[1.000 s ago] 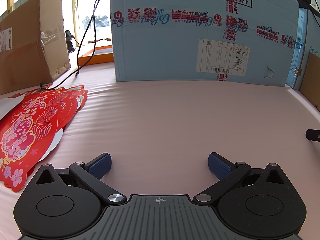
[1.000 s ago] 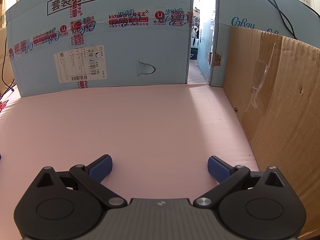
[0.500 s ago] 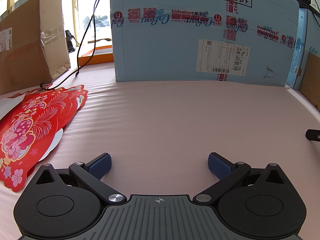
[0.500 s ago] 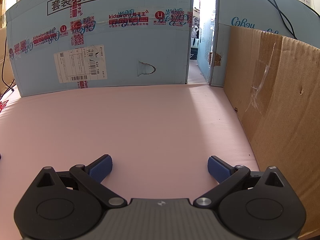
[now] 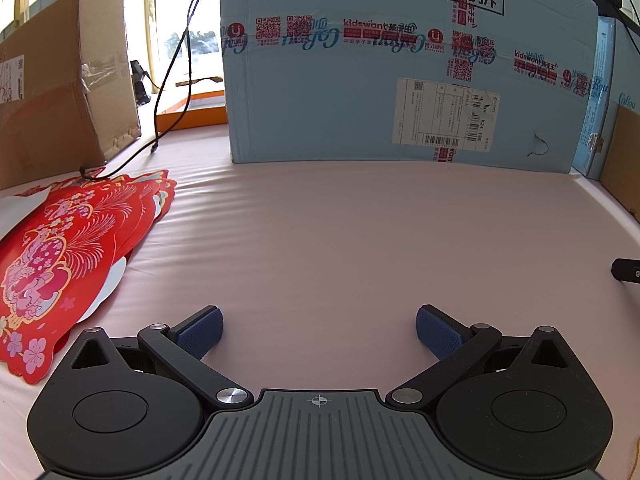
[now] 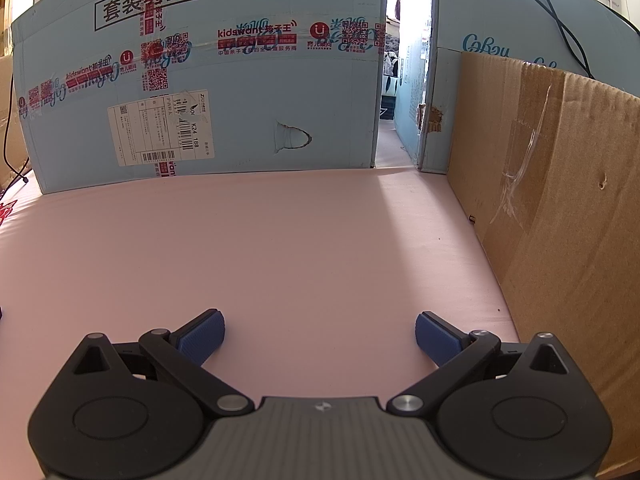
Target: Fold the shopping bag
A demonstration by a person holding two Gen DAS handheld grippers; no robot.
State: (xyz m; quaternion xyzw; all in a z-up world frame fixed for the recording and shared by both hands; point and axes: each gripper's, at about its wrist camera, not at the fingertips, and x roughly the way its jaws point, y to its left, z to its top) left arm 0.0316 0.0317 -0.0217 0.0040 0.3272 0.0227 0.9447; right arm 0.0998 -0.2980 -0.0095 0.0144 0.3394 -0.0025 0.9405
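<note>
A stack of flat red shopping bags with pink and gold flower prints lies on the pink tabletop at the left of the left wrist view. My left gripper stands open to the right of the stack, apart from it, with nothing between its blue pads. My right gripper is open too, over bare pink surface. Only a red tip of the bags shows at the left edge of the right wrist view.
A large light-blue carton walls off the back. A brown box stands at the back left with a black cable beside it. Brown cardboard lines the right side. A dark object pokes in at the right edge.
</note>
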